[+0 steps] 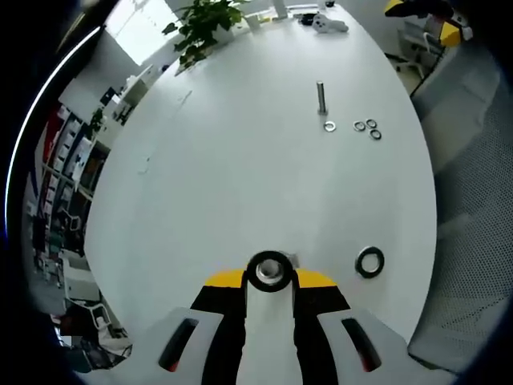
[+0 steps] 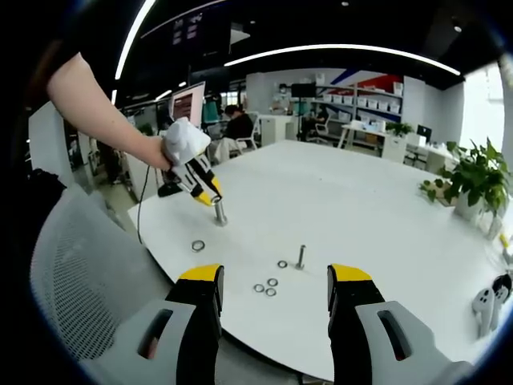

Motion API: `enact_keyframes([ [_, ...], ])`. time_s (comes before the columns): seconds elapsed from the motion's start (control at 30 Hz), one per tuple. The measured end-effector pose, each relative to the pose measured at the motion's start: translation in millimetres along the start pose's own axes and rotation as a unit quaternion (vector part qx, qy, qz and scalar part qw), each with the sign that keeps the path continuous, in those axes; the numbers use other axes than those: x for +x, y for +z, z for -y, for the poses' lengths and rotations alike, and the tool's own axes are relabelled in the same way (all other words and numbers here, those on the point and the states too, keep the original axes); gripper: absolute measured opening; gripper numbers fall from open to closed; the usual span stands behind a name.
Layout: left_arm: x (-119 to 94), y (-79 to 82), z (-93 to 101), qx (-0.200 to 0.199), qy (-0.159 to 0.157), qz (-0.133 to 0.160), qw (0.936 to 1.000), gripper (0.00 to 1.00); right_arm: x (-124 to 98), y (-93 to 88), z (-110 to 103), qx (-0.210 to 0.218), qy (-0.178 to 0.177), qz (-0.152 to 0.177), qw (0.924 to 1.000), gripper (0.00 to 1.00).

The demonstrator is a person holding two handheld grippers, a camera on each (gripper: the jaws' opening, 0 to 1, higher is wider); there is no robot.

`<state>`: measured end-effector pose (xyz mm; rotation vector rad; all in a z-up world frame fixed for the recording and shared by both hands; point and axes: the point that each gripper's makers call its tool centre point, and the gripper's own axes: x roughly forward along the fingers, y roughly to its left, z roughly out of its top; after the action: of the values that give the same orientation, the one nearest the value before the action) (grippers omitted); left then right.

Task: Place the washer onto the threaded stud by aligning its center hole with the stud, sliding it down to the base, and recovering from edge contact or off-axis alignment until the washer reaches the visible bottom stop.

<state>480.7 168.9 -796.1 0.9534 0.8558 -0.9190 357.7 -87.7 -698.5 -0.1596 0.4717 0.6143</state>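
Left gripper [image 1: 270, 277]: jaws drawn together on a threaded stud [image 1: 269, 271], seen end-on between the yellow-edged tips; in the right gripper view this gripper [image 2: 215, 200] points down at the table [image 2: 361, 208], holding the stud [image 2: 220, 213] upright with its foot on the white top near the edge by the mesh chair [image 2: 72, 265]. A hand in a white glove [image 2: 178, 144] holds it.
Right gripper [image 2: 273, 285]: jaws wide apart, nothing between them, held above the table's near edge.
Washer: one dark ring [image 1: 369, 262] lies flat on the table just beside the held stud, apart from it; it also appears in the right gripper view [image 2: 197, 246].
Second stud [image 1: 321, 96]: stands upright farther in on the table, also seen from the right gripper [image 2: 301, 257], with one washer [image 1: 329, 126] lying at its foot.
Spare washers [image 1: 369, 127]: three small rings clustered near the second stud.
Plant [image 1: 204, 24]: potted, at the table's far edge.
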Motion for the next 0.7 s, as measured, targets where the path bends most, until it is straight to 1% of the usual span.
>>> enact_keyframes([
  [0.23,6,0.4,0.2,0.005,-0.005,-0.003,1.0000,0.19,0,-0.4,1,0.000,-0.002,-0.001,1.0000,0.55],
  [0.43,13,-3.3,1.6,0.006,-0.013,-0.011,0.9998,0.19,0,-1.0,1,-0.001,-0.004,-0.003,1.0000,0.54],
  [0.5,17,-2.7,2.5,0.007,-0.017,-0.010,0.9998,0.19,0,-0.5,2,-0.001,-0.006,-0.002,1.0000,0.54],
  [0.7,28,-7.5,6.9,-0.001,-0.025,-0.019,0.9995,0.19,0,-1.5,3,-0.003,-0.008,-0.005,1.0000,0.54],
])
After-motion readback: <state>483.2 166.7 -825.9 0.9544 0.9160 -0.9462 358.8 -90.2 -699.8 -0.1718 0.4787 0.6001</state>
